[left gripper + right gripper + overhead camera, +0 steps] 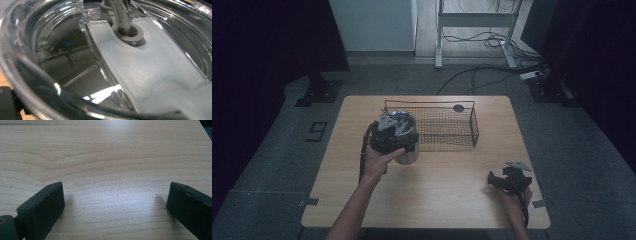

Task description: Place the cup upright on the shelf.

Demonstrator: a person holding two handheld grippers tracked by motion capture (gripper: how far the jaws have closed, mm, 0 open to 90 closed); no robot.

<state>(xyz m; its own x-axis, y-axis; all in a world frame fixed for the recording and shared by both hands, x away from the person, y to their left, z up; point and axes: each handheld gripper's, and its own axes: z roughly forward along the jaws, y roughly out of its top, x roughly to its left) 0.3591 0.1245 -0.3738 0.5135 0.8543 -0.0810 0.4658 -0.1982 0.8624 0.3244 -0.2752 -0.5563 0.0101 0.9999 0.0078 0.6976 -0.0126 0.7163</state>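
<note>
Steel tumbler (404,137) against left tongs (393,135), grip unclear; right tongs (113,203) wide open, empty.

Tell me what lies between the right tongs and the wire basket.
Bare wooden table only, seen in the high view, between the right tongs and the basket.

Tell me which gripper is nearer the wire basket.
Left. The left gripper is at the wire basket's left end, over a shiny metal tumbler with a clear lid. The right gripper rests near the table's front right corner, fingers apart.
</note>
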